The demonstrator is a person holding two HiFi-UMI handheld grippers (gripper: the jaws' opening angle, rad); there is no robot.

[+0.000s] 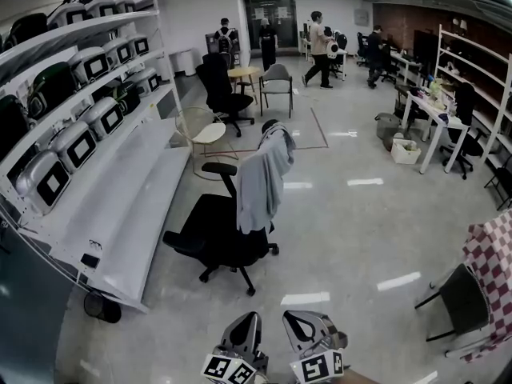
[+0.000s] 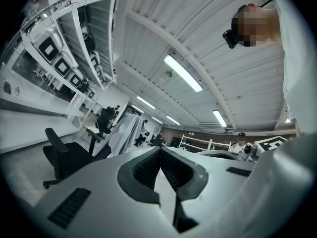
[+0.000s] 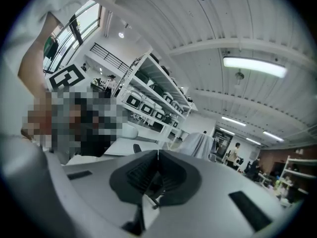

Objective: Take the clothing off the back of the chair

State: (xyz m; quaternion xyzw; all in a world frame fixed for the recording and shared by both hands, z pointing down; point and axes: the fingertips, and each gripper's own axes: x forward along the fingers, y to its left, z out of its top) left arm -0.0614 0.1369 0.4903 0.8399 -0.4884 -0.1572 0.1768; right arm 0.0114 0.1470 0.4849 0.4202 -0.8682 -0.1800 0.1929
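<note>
While both grippers sit low at the bottom edge of the head view, neither touches anything. Left gripper: jaws fully closed, ribbed pads together, nothing between them. Right gripper: same, jaws pressed together, empty. They sit side by side, marker cubes toward the camera, tips pointing at the chair.

The grey garment hangs draped over the backrest of a black office chair, covering the back from the top down to about seat level. The chair stands on the glossy floor, well apart from both grippers, just beside the white shelving rack at left. In the left gripper view the garment shows far off beyond the jaw tips; in the right gripper view it is small and distant too. A checkered cloth covers another chair at far right. People stand at the far end of the room.
</note>
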